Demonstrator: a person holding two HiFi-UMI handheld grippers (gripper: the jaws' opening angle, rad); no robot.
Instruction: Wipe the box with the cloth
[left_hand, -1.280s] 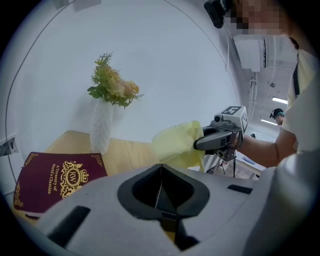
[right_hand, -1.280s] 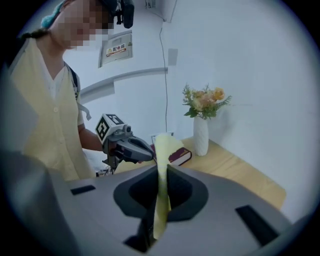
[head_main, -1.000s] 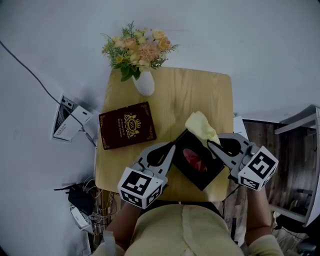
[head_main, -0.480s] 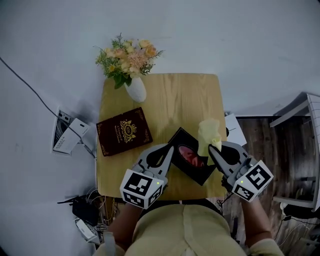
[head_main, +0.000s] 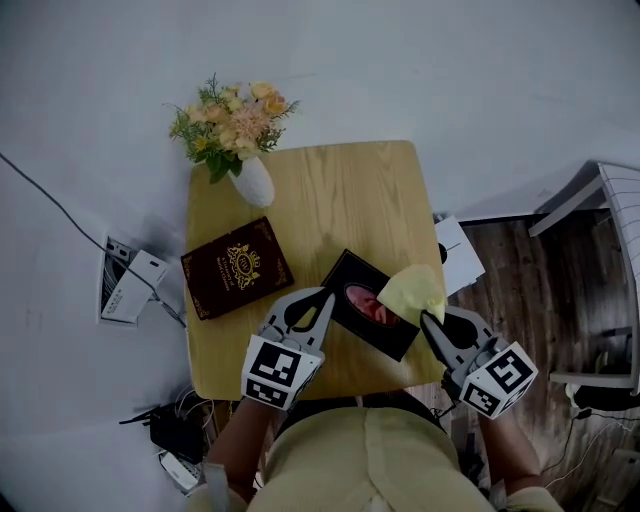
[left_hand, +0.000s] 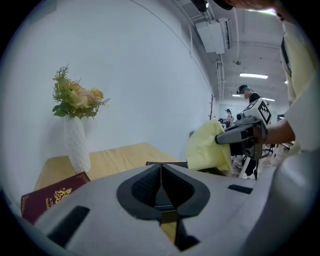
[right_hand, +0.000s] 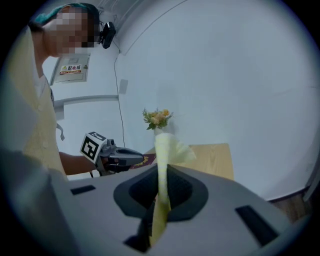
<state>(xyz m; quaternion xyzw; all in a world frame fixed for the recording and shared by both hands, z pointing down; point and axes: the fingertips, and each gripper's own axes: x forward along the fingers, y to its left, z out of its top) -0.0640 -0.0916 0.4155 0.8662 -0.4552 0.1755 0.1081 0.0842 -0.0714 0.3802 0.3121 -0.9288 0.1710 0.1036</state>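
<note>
Holding cloth over box.
Grasping the cloth with right gripper fingers; clenching left gripper fingers together beside box on worktop.

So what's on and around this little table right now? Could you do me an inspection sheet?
Surface: wooden table, small.
Job's things: black box near the front edge; yellow cloth at its right corner.
Clutter: book; flower vase.
Grippers: left gripper shut, empty, by the box; right gripper shut on the cloth.
Cables: floor cables below the table's left corner.
Surroundings: pale floor; wood flooring at right.
</note>
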